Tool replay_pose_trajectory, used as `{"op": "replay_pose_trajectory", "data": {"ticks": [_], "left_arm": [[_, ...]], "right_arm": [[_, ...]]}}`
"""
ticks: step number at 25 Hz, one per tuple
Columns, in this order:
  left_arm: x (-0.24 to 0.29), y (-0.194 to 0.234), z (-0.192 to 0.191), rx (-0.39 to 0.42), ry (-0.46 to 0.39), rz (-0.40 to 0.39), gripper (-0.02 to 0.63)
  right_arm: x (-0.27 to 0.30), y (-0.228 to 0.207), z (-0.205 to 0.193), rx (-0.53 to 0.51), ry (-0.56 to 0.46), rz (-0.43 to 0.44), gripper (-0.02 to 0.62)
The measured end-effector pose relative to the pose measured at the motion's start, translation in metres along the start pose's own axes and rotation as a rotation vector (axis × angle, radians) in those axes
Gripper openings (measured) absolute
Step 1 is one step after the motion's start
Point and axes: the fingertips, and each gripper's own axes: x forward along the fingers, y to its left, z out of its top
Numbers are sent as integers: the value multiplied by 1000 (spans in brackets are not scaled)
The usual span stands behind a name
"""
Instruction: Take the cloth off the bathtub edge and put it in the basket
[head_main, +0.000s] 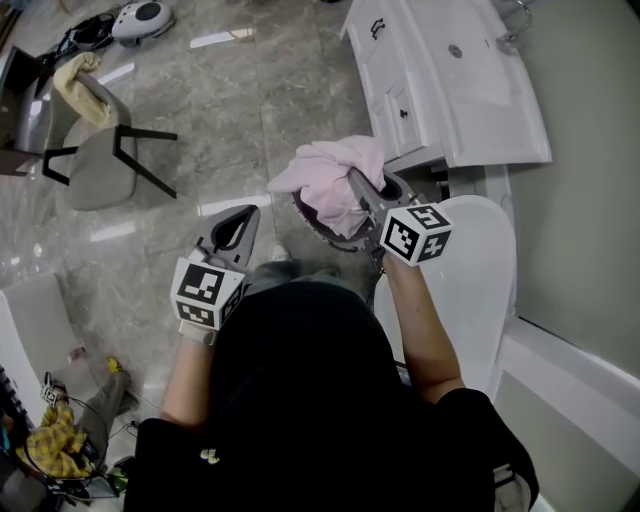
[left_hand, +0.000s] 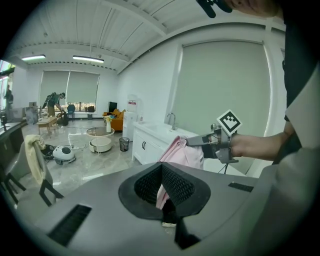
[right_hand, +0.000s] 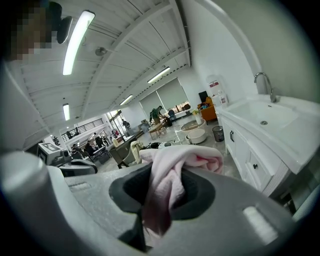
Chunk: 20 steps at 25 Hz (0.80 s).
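Observation:
A crumpled pink cloth (head_main: 330, 175) hangs from my right gripper (head_main: 357, 183), which is shut on it. It hangs just above a dark round basket (head_main: 328, 240) on the floor by the white bathtub edge (head_main: 480, 270). In the right gripper view the cloth (right_hand: 187, 160) bunches between the pads and drapes over them. My left gripper (head_main: 248, 212) is to the left of the basket, tips together, with nothing in it. The left gripper view shows the cloth (left_hand: 181, 152) and the right gripper (left_hand: 200, 141) beyond its own jaws.
A white vanity with a sink (head_main: 450, 80) stands just past the basket. A grey chair with a towel over it (head_main: 100, 160) is at the left, and a robot vacuum (head_main: 140, 18) is at the top left. Clutter lies at the bottom left (head_main: 55, 445).

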Motion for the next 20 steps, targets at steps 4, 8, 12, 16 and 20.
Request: {"op": "replay_pose_trajectory", "data": {"ticks": [4,8,12,16,20], "left_arm": [[2,-27,2,10,3,-17,12],[7,-62,1,22,9,-33,12],[8,-93,-1,28,14,-47,12],[11,-124,-2,31,20,-61,12],[20,-156,-6,41,37,-79,12]], "right_arm": [[-31,-12,-10,18,-3,-26,95],[-68,-31,-22,39,-8,-52,95],[-101,-41,-28,47,-23,-72,95],[-134,-52,-34,56,-30,-87,95],[-161,-72,-45,71,-31,-104,95]]}}
